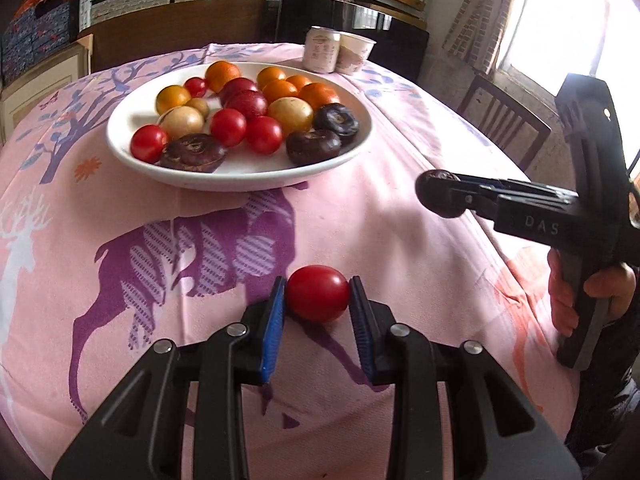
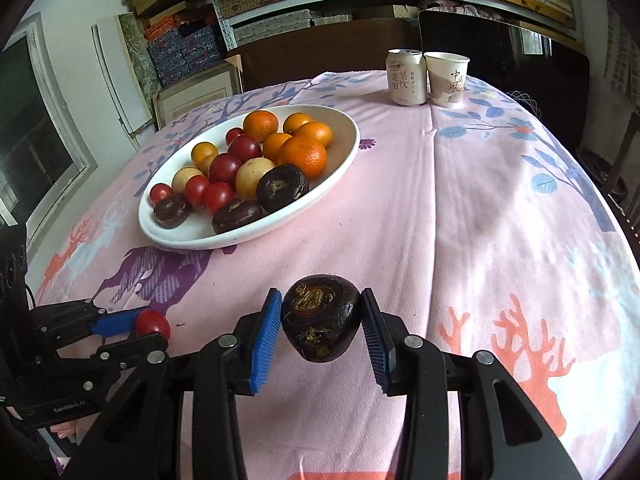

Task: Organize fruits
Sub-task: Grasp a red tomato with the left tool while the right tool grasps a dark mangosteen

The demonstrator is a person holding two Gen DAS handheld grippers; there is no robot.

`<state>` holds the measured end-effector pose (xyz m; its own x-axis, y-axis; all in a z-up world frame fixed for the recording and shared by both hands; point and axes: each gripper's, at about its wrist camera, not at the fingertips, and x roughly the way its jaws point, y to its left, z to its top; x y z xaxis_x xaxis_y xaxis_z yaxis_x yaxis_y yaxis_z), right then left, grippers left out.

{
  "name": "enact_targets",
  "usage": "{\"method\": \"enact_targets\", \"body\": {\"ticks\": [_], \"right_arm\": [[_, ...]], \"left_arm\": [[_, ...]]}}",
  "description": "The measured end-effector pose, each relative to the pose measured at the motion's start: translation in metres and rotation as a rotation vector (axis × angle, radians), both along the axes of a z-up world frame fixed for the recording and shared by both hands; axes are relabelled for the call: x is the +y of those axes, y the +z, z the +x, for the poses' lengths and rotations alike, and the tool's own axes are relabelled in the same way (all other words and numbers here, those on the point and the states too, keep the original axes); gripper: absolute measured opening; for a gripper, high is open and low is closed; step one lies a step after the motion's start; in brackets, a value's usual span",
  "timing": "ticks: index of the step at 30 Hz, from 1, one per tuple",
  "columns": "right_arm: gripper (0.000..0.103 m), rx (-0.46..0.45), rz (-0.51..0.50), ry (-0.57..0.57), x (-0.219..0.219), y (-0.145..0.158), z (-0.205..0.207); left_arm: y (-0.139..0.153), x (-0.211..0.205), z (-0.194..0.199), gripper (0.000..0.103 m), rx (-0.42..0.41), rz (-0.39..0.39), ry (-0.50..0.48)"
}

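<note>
Red tomato point(image 1: 318, 293) pinched in left gripper point(image 1: 318, 300); dark water chestnut point(image 2: 320, 317) clamped in right gripper point(image 2: 322, 320). Best set down gently on cloth point(image 2: 460, 200), well apart by kind.

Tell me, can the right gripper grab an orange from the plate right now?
Probably not: the right gripper is shut on a dark fruit, so its jaws are full. The path to the oranges on the plate looks clear.

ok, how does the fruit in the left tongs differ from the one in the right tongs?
The tomato in the left tongs is bright red, smooth and glossy; the dark fruit in the right tongs is blackish-brown, rough and marked. The tomato is the smaller. Both are pinched between blue pads, off the plate.
</note>
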<state>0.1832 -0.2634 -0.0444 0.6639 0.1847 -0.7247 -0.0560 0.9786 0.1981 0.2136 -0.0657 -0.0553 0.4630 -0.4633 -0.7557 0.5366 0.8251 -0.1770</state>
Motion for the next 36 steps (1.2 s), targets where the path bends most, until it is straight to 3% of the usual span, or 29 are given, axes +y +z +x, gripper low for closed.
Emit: {"method": "enact_targets", "body": {"ticks": [2,6,15,18,20,23,27,31,36], "right_arm": [[0.041,-0.004,-0.052,-0.002,0.005,-0.001,0.000],[0.041,-0.006,-0.192,-0.008,0.023,-0.008,0.001],[0.041,-0.178,-0.274,-0.030,0.032,0.018,-0.015],[0.041,-0.190,-0.232,-0.030,0.030,0.028,-0.011],[0.041,-0.185,-0.170,-0.027,0.027,0.035,-0.007],[0.041,-0.189,-0.153,-0.026,0.030,0.046,-0.003],[0.041,-0.200,-0.135,-0.023,0.033,0.063,0.007],[0.041,-0.176,-0.070,-0.047,0.027,0.079,0.025],[0.041,-0.178,-0.044,-0.062,0.029,0.097,0.059]], "left_arm": [[-0.001,0.004,0.002,0.031,0.012,-0.018,0.010],[0.000,-0.001,-0.003,0.031,-0.022,0.027,0.014],[0.004,0.006,-0.006,0.031,-0.050,0.058,0.050],[0.010,0.011,-0.006,0.031,-0.092,0.072,0.086],[0.019,0.012,-0.011,0.031,-0.176,0.110,0.113],[0.033,0.014,-0.016,0.031,-0.289,0.153,0.144],[0.052,0.022,-0.003,0.031,-0.229,0.086,0.151],[0.077,0.020,0.015,0.031,-0.305,0.140,0.174],[0.102,0.025,0.063,0.031,-0.269,0.083,0.247]]}}
